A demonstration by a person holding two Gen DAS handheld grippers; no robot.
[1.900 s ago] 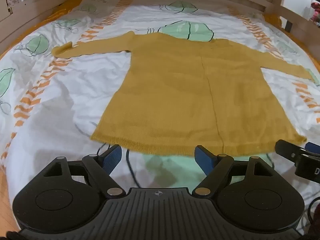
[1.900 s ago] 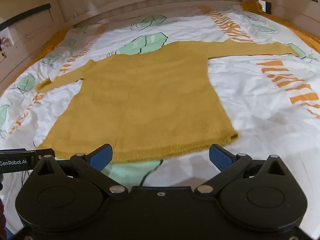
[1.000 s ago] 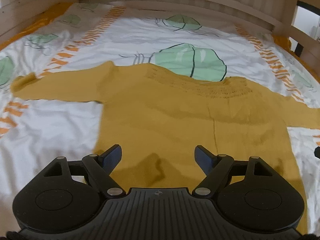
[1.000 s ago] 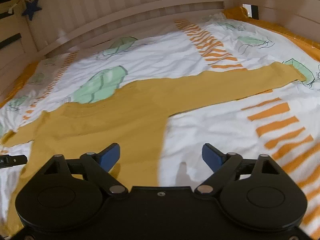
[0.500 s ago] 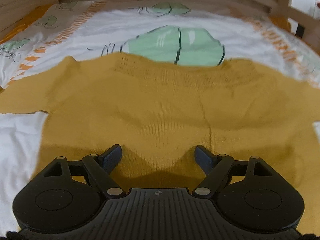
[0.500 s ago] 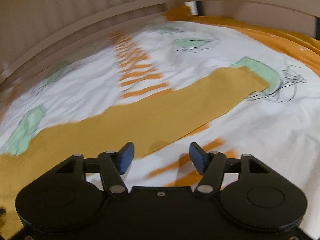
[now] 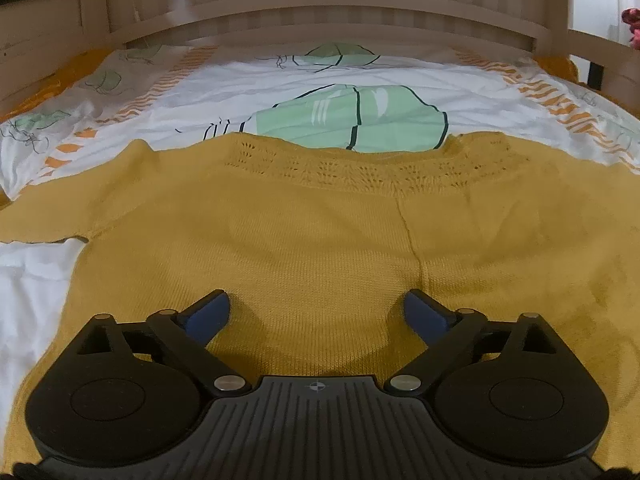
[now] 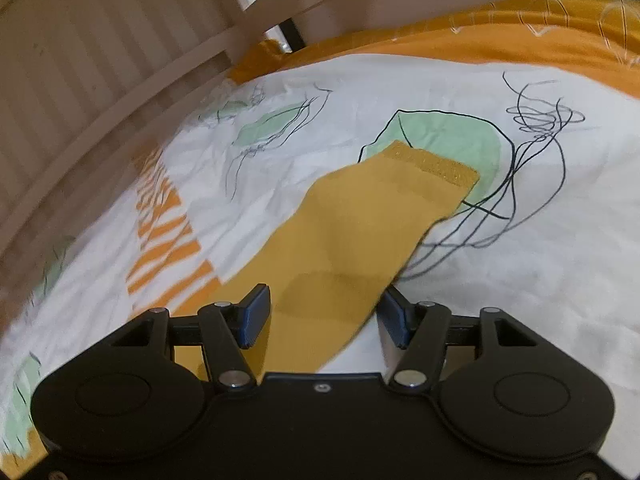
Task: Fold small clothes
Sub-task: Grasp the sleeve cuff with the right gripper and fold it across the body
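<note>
A mustard-yellow knitted sweater (image 7: pixel 320 220) lies flat on the bed, neckline toward the headboard. My left gripper (image 7: pixel 318 314) is open and empty, low over the sweater's body below the neckline. In the right wrist view the sweater's right sleeve (image 8: pixel 360 224) lies stretched out on the sheet, its ribbed cuff (image 8: pixel 436 164) at the far end. My right gripper (image 8: pixel 324 314) is open, its blue fingers either side of the sleeve short of the cuff. Whether the pads touch the fabric cannot be told.
The bed has a white sheet (image 7: pixel 240 92) printed with green leaves and orange stripes. A slatted wooden headboard (image 7: pixel 320 0) runs behind it. An orange blanket edge (image 8: pixel 500 40) and a wooden side rail (image 8: pixel 120 92) bound the bed near the sleeve.
My left gripper has moved forward from the hem up over the sweater's body. My right gripper has swung right along the sleeve toward the cuff and its fingers have narrowed somewhat.
</note>
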